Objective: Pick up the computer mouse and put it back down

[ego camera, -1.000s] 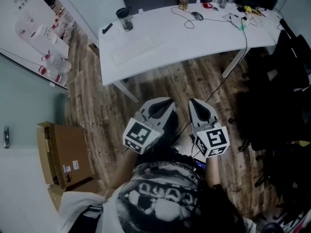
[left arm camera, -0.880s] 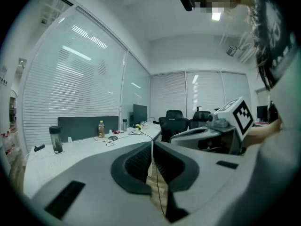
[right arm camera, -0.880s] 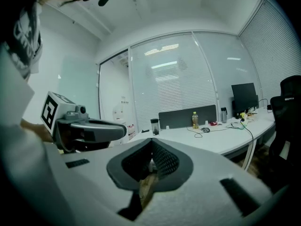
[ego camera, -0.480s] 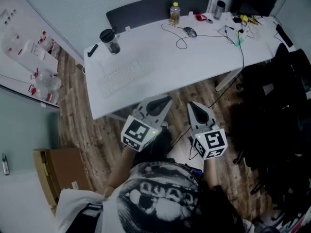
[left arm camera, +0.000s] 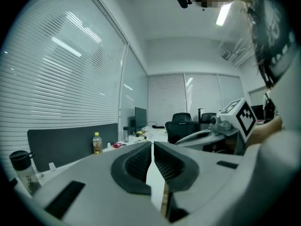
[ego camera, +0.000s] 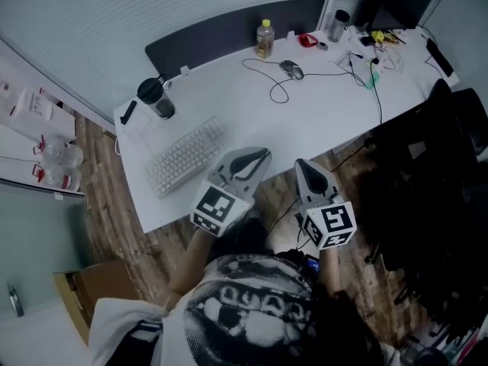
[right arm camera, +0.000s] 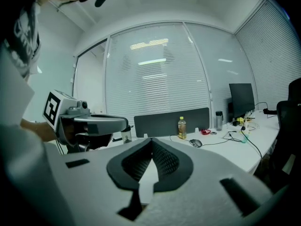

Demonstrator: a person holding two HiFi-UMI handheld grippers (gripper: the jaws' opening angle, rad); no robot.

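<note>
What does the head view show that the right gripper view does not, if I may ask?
Only the head view shows the keyboard and the cardboard box. Only the right gripper view shows the ceiling and the ribbed inner faces of the right tongs, shut with nothing between them. Both show the white desk, the bottle, the computer mouse and the monitor.

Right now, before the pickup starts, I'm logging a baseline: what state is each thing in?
left gripper: fingers shut, empty.
right gripper: fingers shut, empty.
computer mouse: resting on the desk, cable attached, untouched.
bottle: upright, capped.
keyboard: flat on the desk.
</note>
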